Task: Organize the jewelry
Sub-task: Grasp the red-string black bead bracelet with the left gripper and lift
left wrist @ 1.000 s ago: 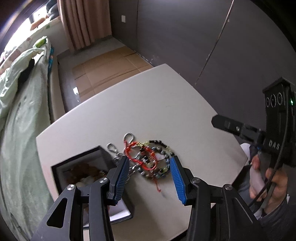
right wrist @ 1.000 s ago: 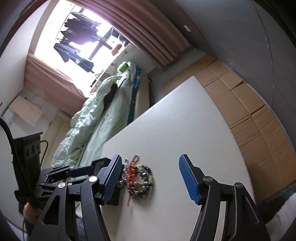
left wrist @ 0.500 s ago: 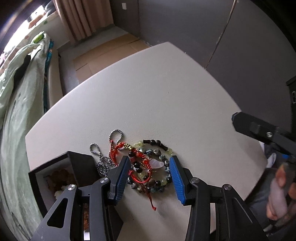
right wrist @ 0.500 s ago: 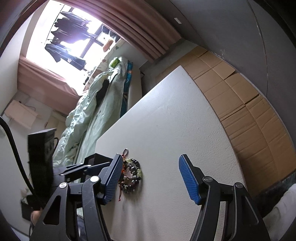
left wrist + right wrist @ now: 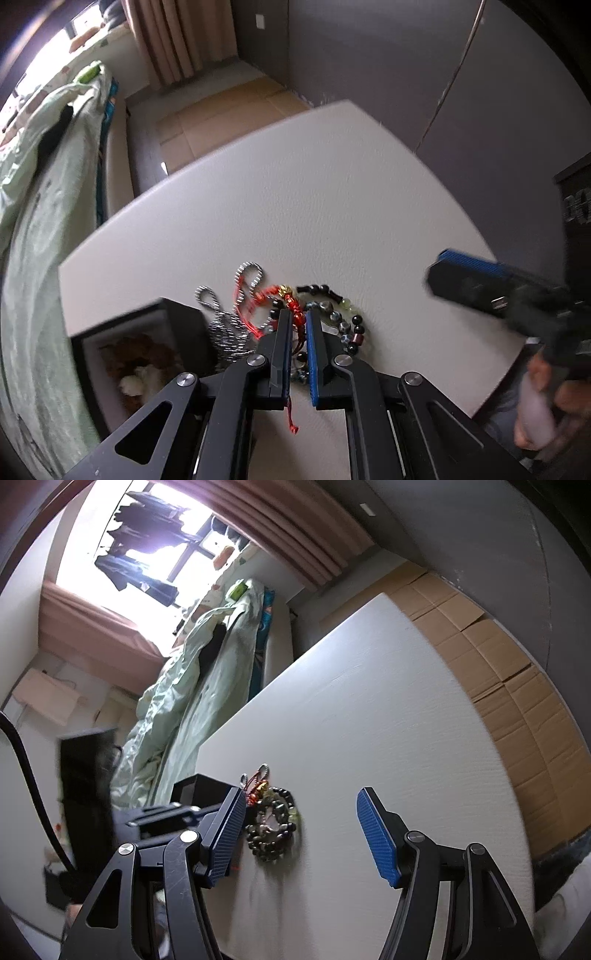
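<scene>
A pile of jewelry lies on the white table (image 5: 332,206): a red cord bracelet (image 5: 291,304) with a gold charm, a dark beaded bracelet (image 5: 347,325) and a silver chain (image 5: 221,325). My left gripper (image 5: 297,317) is down on the pile, its jaws nearly closed on the red cord bracelet. An open black jewelry box (image 5: 122,354) stands just left of the pile. My right gripper (image 5: 301,812) is open and empty, hovering over the table right of the beaded bracelet (image 5: 273,827); the box (image 5: 195,788) shows behind its left finger.
A bed with a pale green quilt (image 5: 40,206) runs along the table's left side. Cardboard sheets (image 5: 509,686) cover the floor beyond the far table edge. A dark wall (image 5: 369,55) stands behind. The right gripper's finger (image 5: 476,273) shows at the table's right edge.
My left gripper has lowered onto the jewelry pile and closed its jaws from wide open to a narrow gap around the red cord bracelet. The right gripper has stayed open, drifting slightly.
</scene>
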Motion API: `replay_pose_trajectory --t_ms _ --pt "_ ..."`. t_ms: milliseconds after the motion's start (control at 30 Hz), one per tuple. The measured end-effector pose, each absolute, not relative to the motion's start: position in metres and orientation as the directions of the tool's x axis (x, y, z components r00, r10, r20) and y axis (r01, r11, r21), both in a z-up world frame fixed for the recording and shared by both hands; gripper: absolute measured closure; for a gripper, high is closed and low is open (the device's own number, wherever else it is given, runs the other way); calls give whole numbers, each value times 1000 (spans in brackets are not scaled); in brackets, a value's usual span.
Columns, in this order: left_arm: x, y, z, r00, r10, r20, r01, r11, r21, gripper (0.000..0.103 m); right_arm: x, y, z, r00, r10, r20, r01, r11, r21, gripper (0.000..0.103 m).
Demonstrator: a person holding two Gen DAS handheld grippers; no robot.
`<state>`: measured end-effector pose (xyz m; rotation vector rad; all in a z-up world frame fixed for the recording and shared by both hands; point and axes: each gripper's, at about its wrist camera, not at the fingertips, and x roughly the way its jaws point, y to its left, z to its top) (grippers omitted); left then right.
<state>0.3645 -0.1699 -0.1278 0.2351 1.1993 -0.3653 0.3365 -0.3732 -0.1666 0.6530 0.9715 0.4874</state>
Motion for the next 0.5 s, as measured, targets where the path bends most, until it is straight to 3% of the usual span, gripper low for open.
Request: replay_pose_trajectory --t_ms 267,500 --pt "352 -148 -87 391 -160 -907 377 926 -1 95 342 -352 -171 434 643 -631 -126 737 664 41" --pt "347 -121 -70 431 -149 -890 339 941 7 95 343 -335 -181 365 647 -670 -160 752 639 64"
